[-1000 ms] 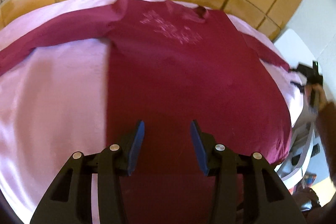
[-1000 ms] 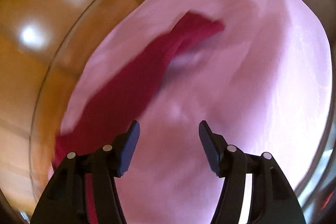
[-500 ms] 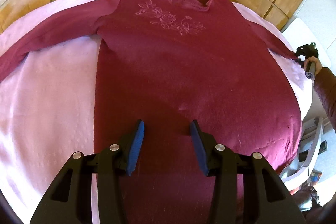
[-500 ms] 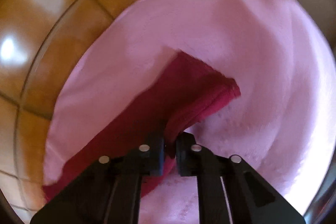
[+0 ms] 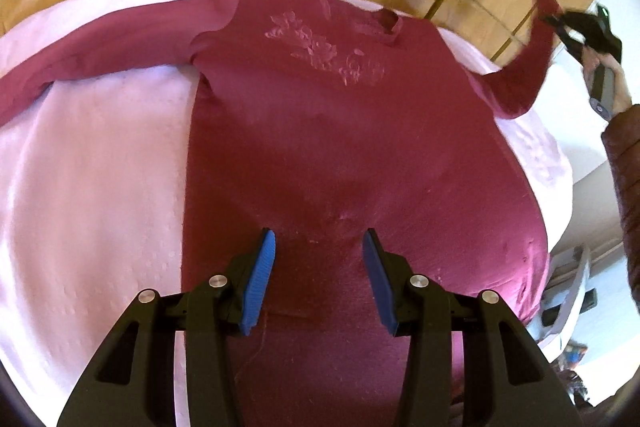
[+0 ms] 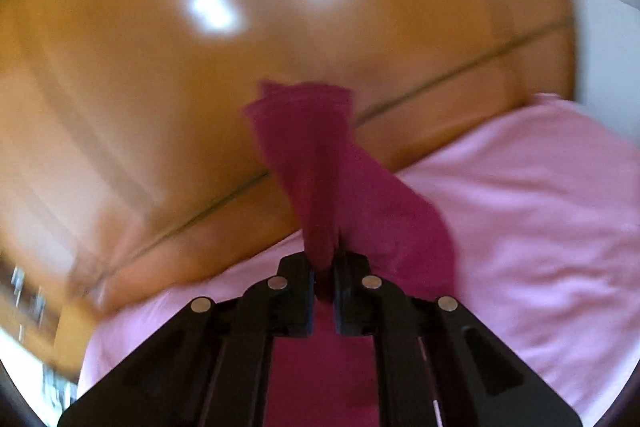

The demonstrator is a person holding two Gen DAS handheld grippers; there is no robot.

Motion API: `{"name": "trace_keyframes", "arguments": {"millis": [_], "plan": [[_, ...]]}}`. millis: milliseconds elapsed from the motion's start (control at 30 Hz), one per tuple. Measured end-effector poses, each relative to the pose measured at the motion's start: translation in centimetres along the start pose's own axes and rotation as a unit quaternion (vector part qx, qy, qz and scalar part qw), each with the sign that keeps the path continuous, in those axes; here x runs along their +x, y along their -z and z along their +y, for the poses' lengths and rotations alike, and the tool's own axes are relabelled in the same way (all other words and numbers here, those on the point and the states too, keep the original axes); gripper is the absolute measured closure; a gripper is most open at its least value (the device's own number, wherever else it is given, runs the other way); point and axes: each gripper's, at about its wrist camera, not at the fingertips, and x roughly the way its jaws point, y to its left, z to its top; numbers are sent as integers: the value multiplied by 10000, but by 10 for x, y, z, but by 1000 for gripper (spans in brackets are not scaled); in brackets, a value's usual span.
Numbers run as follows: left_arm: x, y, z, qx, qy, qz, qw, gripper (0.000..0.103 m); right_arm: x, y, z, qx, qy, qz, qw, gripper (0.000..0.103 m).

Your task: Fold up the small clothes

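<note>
Right gripper (image 6: 325, 267) pinching sweater (image 5: 340, 147) sleeve (image 6: 320, 163), cuff lifted off pink blanket (image 5: 92, 167) | left gripper (image 5: 318, 251) jaws spread, empty, above hem

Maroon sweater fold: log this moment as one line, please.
stage: sleeve fold | right gripper: shut on sleeve cuff, lifted off pink blanket | left gripper: open over sweater hem

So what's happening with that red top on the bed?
A person is folding a sweater spread on a pink blanket, using two hand-held grippers. The right gripper is shut on the cuff of one sleeve and holds it up off the bed. The left gripper hovers open above the hem.
</note>
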Motion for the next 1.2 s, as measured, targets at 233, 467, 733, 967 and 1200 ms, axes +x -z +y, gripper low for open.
{"name": "trace_keyframes", "arguments": {"millis": [233, 467, 733, 967, 1200], "plan": [[-22, -7, 16, -304, 312, -329, 9985, 59, 76, 94, 148, -1189, -912, 1169, 9818, 96], [-32, -25, 29, -532, 492, -609, 9955, 59, 58, 121, 164, -1267, -1263, 1143, 9772, 40], [-32, -64, 41, -726, 668, -907, 9910, 59, 24, 158, 88, -1170, -149, 1155, 9863, 37], [10, -116, 47, -1078, 643, -723, 9895, 59, 46, 228, 30, -1277, 1049, 1438, 9757, 36], [61, -148, 51, -1360, 493, -370, 9888, 59, 55, 251, 31, -1659, 1314, 1024, 9720, 16]]}}
